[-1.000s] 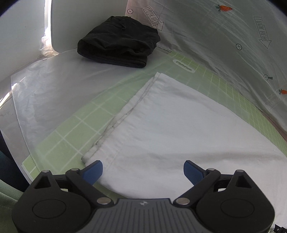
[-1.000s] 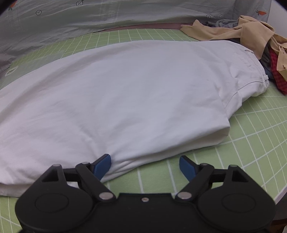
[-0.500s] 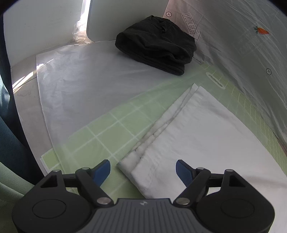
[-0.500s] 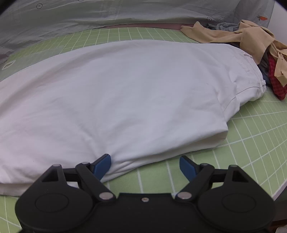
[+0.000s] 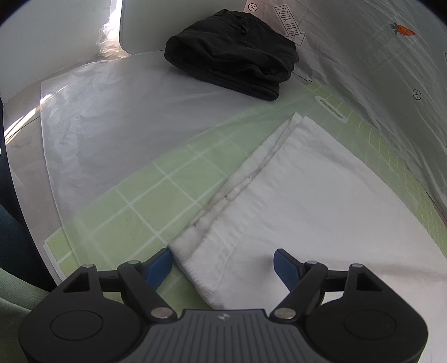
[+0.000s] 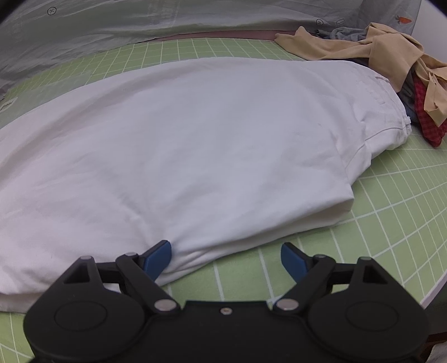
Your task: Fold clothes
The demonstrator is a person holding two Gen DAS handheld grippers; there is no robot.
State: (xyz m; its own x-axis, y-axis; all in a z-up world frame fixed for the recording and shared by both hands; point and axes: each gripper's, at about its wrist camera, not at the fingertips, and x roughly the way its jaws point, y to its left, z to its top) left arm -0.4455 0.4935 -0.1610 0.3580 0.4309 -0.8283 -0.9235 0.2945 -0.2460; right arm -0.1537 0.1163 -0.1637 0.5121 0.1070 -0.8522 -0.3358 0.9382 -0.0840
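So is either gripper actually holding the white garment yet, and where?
Neither. Left gripper straddles a corner of the white garment; right gripper straddles its near edge, both open.

On the grey sheet (image 5: 363, 69) ahead of me an arrow label (image 5: 290, 26) reads "LOOK HERE", mirrored; beside it are circled plus marks (image 5: 416, 95) and a printed carrot (image 5: 405, 29).

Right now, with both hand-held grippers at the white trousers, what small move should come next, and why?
Probably close the left hand-held gripper on the hem corner of the white trousers. Its jaws have just been closing and straddle that corner without yet pinching it. The right hand-held gripper waits open at the near edge, ready to lift for a fold.
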